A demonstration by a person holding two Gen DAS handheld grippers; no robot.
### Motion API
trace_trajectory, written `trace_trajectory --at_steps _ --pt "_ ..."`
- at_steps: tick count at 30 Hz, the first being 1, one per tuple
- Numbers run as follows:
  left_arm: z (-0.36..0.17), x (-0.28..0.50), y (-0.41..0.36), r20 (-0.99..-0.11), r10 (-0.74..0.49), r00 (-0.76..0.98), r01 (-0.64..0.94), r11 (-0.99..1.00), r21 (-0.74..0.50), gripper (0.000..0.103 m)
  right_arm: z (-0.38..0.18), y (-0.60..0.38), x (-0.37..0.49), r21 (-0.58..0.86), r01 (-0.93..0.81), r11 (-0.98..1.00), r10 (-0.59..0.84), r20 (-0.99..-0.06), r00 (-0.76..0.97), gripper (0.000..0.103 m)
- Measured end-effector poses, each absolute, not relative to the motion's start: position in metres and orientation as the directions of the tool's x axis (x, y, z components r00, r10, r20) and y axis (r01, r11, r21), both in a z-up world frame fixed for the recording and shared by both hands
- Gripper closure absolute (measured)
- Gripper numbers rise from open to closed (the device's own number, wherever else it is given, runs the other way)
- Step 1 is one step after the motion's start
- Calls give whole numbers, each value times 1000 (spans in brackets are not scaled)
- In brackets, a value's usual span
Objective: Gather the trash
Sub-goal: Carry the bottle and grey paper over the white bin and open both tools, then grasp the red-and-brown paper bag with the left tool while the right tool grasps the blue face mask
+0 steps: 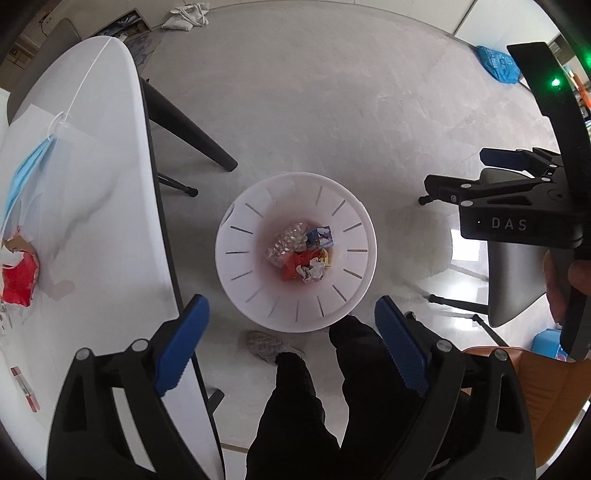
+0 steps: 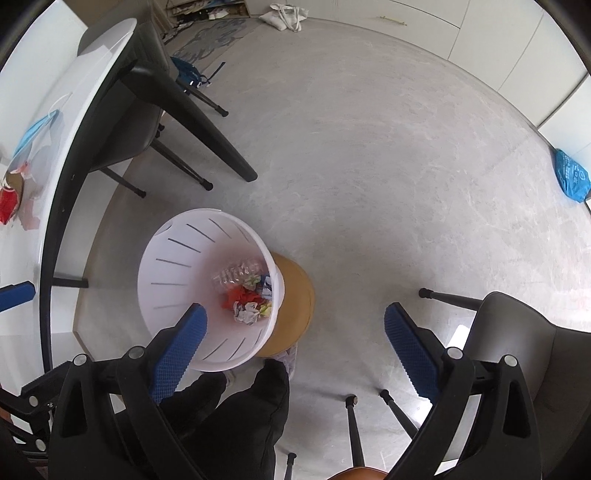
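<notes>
A white slotted bin (image 1: 236,254) stands on the floor beside the white table (image 1: 110,206). It holds several scraps: a clear plastic piece (image 1: 286,238), a blue carton (image 1: 320,238), a red wrapper (image 1: 295,264) and crumpled paper (image 1: 312,271). My left gripper (image 1: 291,343) hangs open and empty above the bin's near rim. My right gripper (image 2: 295,347) is open and empty, above and right of the bin (image 2: 166,266); it shows at the right in the left wrist view (image 1: 458,177). On the table lie a blue face mask (image 1: 26,177) and a torn red wrapper (image 1: 18,280).
A grey chair (image 2: 517,350) stands at the right, and black table and chair legs (image 2: 207,136) cross behind the bin. The person's dark legs (image 1: 310,406) are below the grippers. A blue bag (image 2: 570,181) and a white bag (image 2: 286,14) lie on the far floor.
</notes>
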State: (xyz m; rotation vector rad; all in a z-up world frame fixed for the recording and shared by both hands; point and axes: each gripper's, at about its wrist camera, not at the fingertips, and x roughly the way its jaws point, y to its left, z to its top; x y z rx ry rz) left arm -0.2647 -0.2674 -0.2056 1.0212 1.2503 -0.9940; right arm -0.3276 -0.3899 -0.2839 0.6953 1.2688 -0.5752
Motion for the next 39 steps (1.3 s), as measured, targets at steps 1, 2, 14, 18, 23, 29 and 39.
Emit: trace_trajectory --at_steps 1,2,14,18,23,29,39 --pt "-202 -262 -266 -997 -34 67 964 259 56 16 -283 -388 -325 150 724 673 -10 -977 211 7" --pt "-199 -260 -266 -997 -40 69 963 265 56 16 -281 -386 -321 151 719 678 -11 -977 214 7" --pt "-104 -159 -185 -962 -189 198 820 569 57 16 -189 -333 -238 214 563 798 -26 -922 387 7" --pt "-91 -119 -140 -950 -168 264 740 667 87 16 -163 -301 -194 230 465 855 1 -898 440 3" --pt "-93 -80 -98 -951 -150 269 657 751 67 16 -150 -261 -150 232 371 899 38 -887 461 3" --pt "-104 -52 -89 -955 -166 246 622 782 24 16 -138 -228 -113 222 300 928 60 -881 469 3" --pt "-147 3 -132 -970 -171 175 536 843 -52 16 -148 -250 -71 196 286 938 52 -896 441 3"
